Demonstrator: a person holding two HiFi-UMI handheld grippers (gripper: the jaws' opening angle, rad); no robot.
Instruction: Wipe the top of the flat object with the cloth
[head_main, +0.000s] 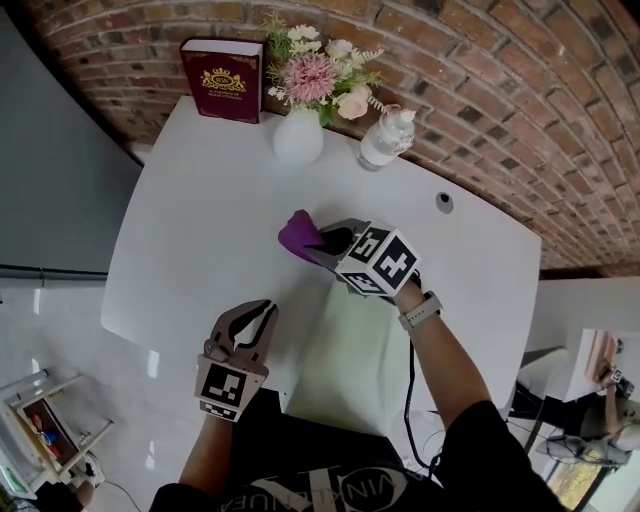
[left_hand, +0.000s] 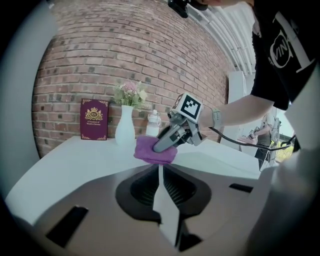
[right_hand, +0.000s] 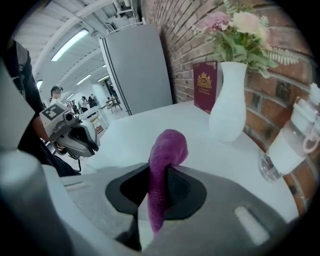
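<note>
A purple cloth (head_main: 298, 235) is pinched in my right gripper (head_main: 320, 243), which is shut on it over the middle of the white table (head_main: 190, 230). The cloth's folded end sticks out past the jaws and hangs just above or on the tabletop; contact cannot be told. The right gripper view shows the cloth (right_hand: 167, 150) running up between the jaws. My left gripper (head_main: 262, 312) is shut on nothing near the table's front edge, pointing toward the cloth (left_hand: 154, 150) and the right gripper (left_hand: 167, 140).
Against the brick wall at the back of the table stand a dark red book (head_main: 222, 80), a white vase (head_main: 298, 135) of flowers and a clear bottle (head_main: 385, 138). A small round grommet (head_main: 444, 202) sits at the table's right. A pale chair (head_main: 355, 350) is below the front edge.
</note>
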